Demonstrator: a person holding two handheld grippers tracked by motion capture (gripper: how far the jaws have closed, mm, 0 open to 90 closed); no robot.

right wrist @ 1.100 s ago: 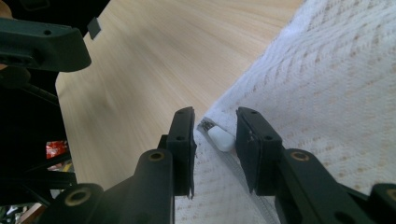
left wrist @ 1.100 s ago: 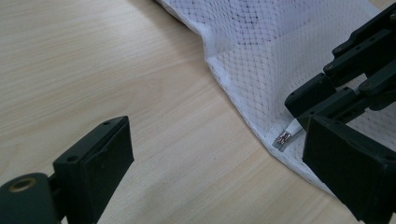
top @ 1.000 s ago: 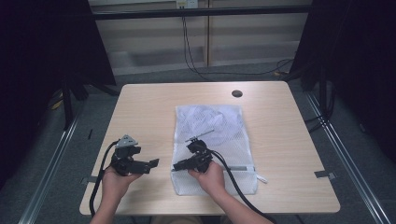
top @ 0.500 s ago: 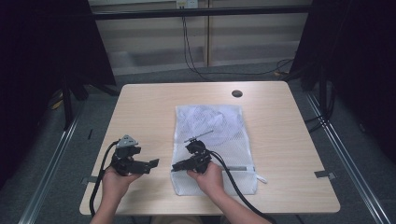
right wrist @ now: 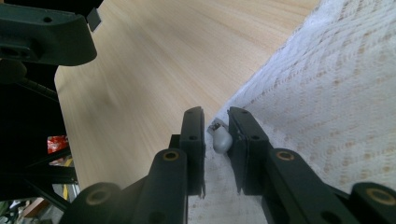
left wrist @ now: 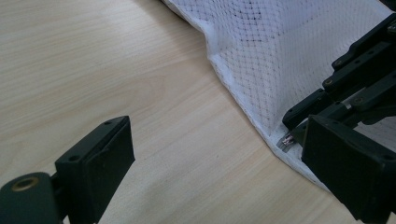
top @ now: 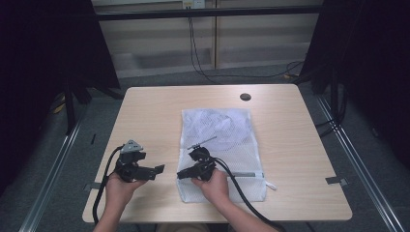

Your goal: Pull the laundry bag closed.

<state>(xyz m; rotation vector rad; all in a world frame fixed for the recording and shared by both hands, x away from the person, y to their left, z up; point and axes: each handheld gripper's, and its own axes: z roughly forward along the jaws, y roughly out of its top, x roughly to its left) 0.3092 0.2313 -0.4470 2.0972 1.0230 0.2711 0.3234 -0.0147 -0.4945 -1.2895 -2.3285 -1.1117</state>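
Observation:
A white mesh laundry bag [top: 227, 135] lies flat on the wooden table [top: 145, 111]. My right gripper [top: 181, 174] rests at the bag's near left edge. Its jaws have just been closing and stand a narrow gap apart [right wrist: 216, 140]. A small grey zipper pull [right wrist: 222, 139] sits between the tips, against one pad and a sliver clear of the other. My left gripper [top: 159, 170] is held just left of the bag and points at that edge, wide open [left wrist: 219, 163] over bare wood. From the left gripper view the right gripper [left wrist: 355, 79] shows over the mesh, the pull [left wrist: 286, 141] at its tips.
A dark round cable port [top: 245, 96] sits in the table's far side. A grey zipper strip [top: 251, 175] runs across the bag's near end, with a white tag [top: 270, 185] sticking out to the right. Bare wood lies left and right of the bag.

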